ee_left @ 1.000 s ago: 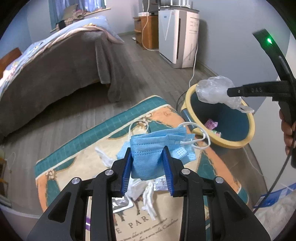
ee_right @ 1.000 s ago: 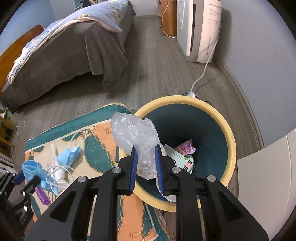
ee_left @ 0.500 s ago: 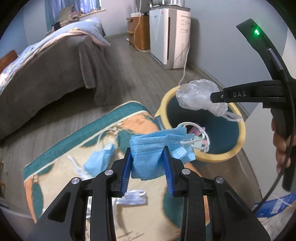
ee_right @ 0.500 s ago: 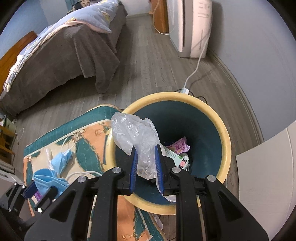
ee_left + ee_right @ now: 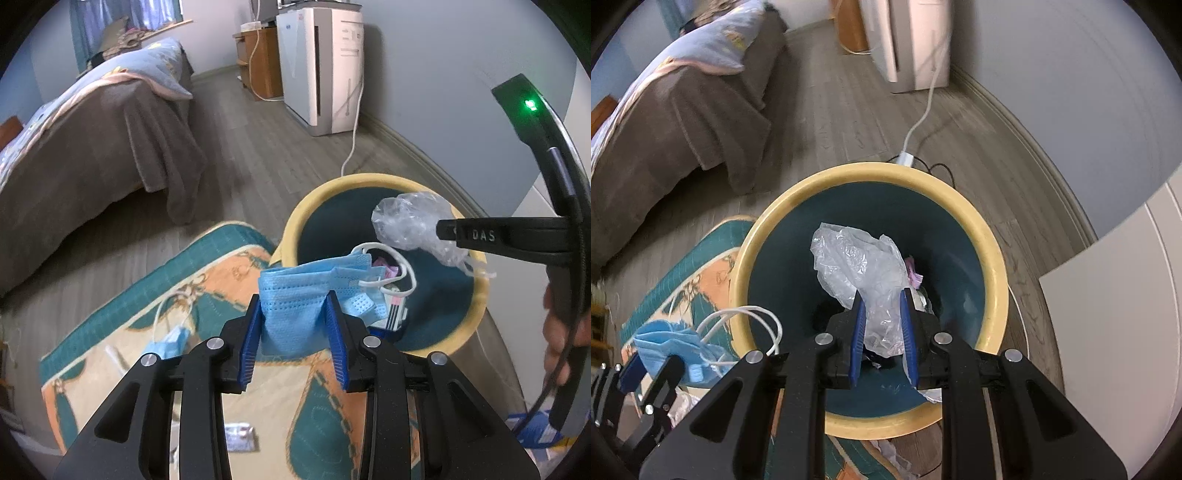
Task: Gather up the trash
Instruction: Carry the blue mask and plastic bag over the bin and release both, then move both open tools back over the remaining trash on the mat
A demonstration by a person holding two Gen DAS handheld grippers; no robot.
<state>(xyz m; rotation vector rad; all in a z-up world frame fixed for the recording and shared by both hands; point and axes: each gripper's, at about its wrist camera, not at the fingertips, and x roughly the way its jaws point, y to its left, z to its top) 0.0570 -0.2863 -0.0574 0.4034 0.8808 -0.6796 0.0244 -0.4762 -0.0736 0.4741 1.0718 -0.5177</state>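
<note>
Both loads have travelled from over the rug (image 5: 207,273) to the bin (image 5: 871,177). Right hand-held gripper (image 5: 882,332) grasps the plastic wrap (image 5: 857,258) above its mouth; left hand-held gripper (image 5: 293,328) grasps the face mask (image 5: 295,295) at its rim. 2 drops look imminent.

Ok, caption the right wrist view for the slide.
Right gripper holds crumpled clear plastic over the yellow-rimmed bin; left gripper's blue mask waits beside it.

plastic bag (image 5: 862,264): now over bin (image 5: 991,254) centre | mask (image 5: 295,299): reached bin rim
</note>
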